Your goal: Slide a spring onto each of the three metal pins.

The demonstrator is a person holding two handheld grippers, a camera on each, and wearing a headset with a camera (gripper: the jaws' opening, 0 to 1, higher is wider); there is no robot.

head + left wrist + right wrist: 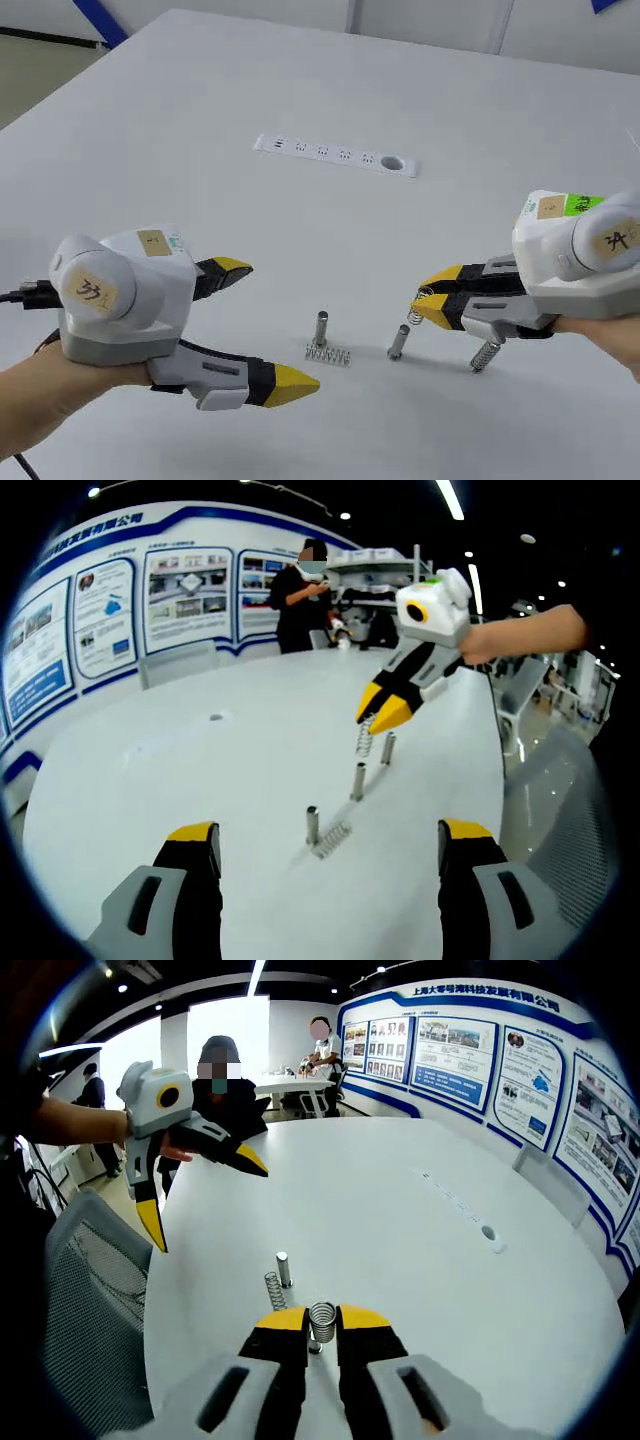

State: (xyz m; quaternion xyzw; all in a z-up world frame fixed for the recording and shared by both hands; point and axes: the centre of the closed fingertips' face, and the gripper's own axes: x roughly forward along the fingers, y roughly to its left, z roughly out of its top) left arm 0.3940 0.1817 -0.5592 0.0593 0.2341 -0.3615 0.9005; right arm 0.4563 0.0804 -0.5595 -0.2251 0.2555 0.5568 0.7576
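Three metal pins stand on the white table point(200, 150): a left pin point(320, 327), a middle pin point(398, 342), and a right pin point(485, 355) that appears to have a spring around it. A loose spring point(328, 353) lies beside the left pin. My right gripper point(425, 302) is shut on another spring point(321, 1318), held just above the middle pin point(357, 780). My left gripper point(268, 325) hovers open to the left of the pins, with nothing between its jaws. The left gripper view shows the held spring point(364, 738) hanging from the right gripper point(385, 712).
A white power strip point(335, 155) lies farther back on the table. Beyond the far edge, a person point(305, 600) stands at wall posters, and people sit at a table point(290, 1082). A mesh chair point(80, 1300) stands at the near edge.
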